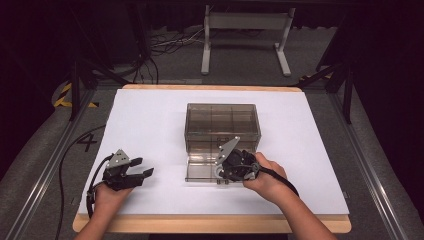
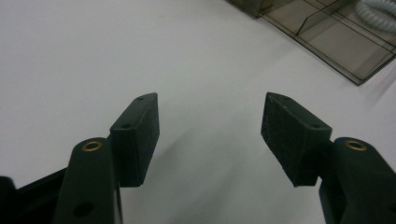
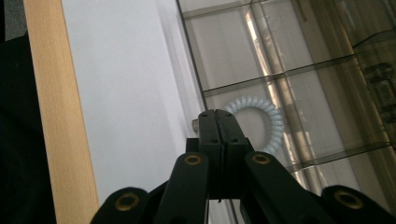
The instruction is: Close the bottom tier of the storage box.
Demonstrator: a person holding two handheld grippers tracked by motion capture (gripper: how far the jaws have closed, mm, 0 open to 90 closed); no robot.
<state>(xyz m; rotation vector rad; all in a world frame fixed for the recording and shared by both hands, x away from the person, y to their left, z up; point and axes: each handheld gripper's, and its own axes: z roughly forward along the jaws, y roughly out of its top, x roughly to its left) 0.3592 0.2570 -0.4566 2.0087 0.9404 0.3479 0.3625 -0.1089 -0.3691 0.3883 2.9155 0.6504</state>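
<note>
A smoky clear compartment box (image 1: 222, 122) stands mid-table, its lid (image 1: 200, 171) folded flat toward me. A white coiled ring (image 3: 267, 125) lies in one section of that flat part and is seen again as a coiled ring (image 2: 379, 8) at the far corner of the left gripper view. My right gripper (image 1: 220, 176) is shut, its tips (image 3: 217, 116) at the edge of the flat part beside the ring. Whether they pinch the thin edge I cannot tell. My left gripper (image 1: 145, 166) rests open on the white surface left of the box, nothing between its jaws (image 2: 210, 121).
The white sheet (image 1: 150, 120) covers a wooden table whose front edge (image 3: 56, 116) runs close to my right gripper. Beyond the table stand a white frame (image 1: 245, 40) and dark stands on a grey floor.
</note>
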